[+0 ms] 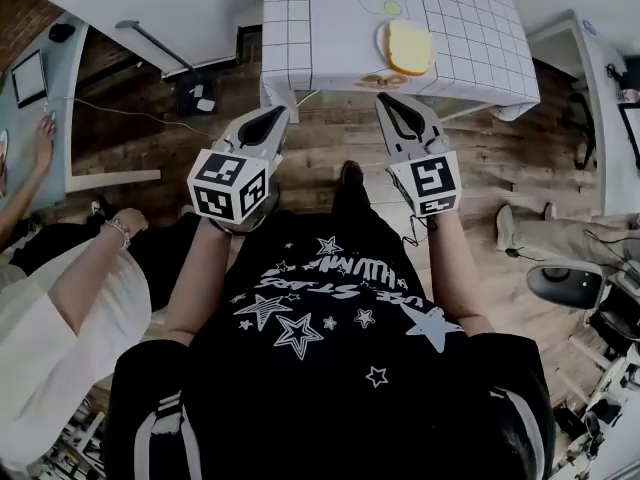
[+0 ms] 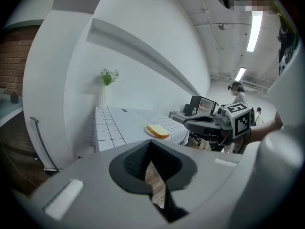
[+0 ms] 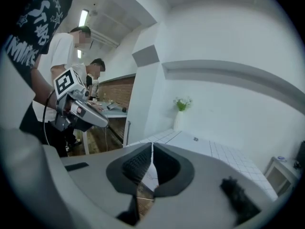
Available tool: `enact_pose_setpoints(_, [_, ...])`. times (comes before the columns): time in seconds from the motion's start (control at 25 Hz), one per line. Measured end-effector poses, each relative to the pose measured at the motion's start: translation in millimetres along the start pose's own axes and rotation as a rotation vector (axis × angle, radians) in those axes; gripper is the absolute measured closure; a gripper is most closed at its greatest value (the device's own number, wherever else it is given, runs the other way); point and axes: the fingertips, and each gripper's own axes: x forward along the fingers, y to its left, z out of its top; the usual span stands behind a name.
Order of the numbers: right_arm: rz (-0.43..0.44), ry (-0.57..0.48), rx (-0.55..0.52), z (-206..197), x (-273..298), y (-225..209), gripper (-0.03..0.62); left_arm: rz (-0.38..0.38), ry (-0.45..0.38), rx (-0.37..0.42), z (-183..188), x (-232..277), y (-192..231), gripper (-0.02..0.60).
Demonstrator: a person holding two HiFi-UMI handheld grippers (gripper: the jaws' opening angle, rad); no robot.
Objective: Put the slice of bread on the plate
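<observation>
A yellow-crusted slice of bread [image 1: 409, 47] lies on a pale plate [image 1: 381, 41] near the front edge of the white grid-patterned table [image 1: 470, 28]. The left gripper view also shows the bread [image 2: 157, 131] on that table. My left gripper [image 1: 272, 116] and my right gripper [image 1: 388, 101] hang side by side over the wooden floor, short of the table's edge and apart from the bread. The jaws of both meet at the tips with nothing between them, as seen on the left gripper [image 2: 151, 143] and the right gripper [image 3: 152, 146].
Two pale green round slices [image 1: 384, 0] lie on the table behind the plate. A vase with a green plant [image 2: 107, 78] stands at the table's far end. A person's arm [image 1: 30, 168] rests at a desk on the left; feet and a chair base [image 1: 565, 283] are at the right.
</observation>
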Motion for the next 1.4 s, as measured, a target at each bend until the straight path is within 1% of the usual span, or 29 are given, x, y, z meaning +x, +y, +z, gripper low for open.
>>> enact_pose_setpoints(0.12, [-0.064, -0.018, 0.037, 8, -21, 14, 0.574, -0.056, -0.012, 0.039, 3, -9, -7, 0.572])
enact_pose_setpoints(0.32, [-0.212, -0.002, 0.079, 5, -67, 44, 0.577, -0.192, -0.013, 0.094, 1, -20, -28, 0.572])
enact_pose_setpoints(0.48, [-0.271, 0.020, 0.115, 2, -98, 68, 0.577, -0.263, -0.002, 0.109, -8, -27, -45, 0.572])
enact_pose_setpoints(0.64, [-0.319, 0.025, 0.161, 4, -124, 79, 0.577, -0.318, 0.010, 0.122, -16, -36, -66, 0.572])
enact_pose_setpoints(0.8, [-0.367, -0.004, 0.197, 11, -144, 75, 0.579, -0.339, -0.002, 0.139, -16, -44, -84, 0.572])
enact_pose_setpoints(0.88, [-0.372, -0.019, 0.211, 14, -154, 78, 0.579, -0.335, -0.012, 0.144, -16, -49, -92, 0.572])
enact_pose_setpoints(1.04, [-0.381, -0.020, 0.191, 13, -185, 85, 0.579, -0.314, -0.035, 0.142, -15, -60, -118, 0.572])
enact_pose_setpoints(1.16, [-0.379, -0.026, 0.209, 11, -211, 95, 0.579, -0.320, -0.038, 0.159, -20, -74, -146, 0.572])
enact_pose_setpoints(1.28, [-0.366, -0.040, 0.204, 9, -235, 109, 0.579, -0.322, -0.042, 0.181, -30, -88, -170, 0.572])
enact_pose_setpoints(1.4, [-0.345, -0.042, 0.210, 3, -255, 126, 0.579, -0.311, -0.048, 0.172, -42, -103, -189, 0.572])
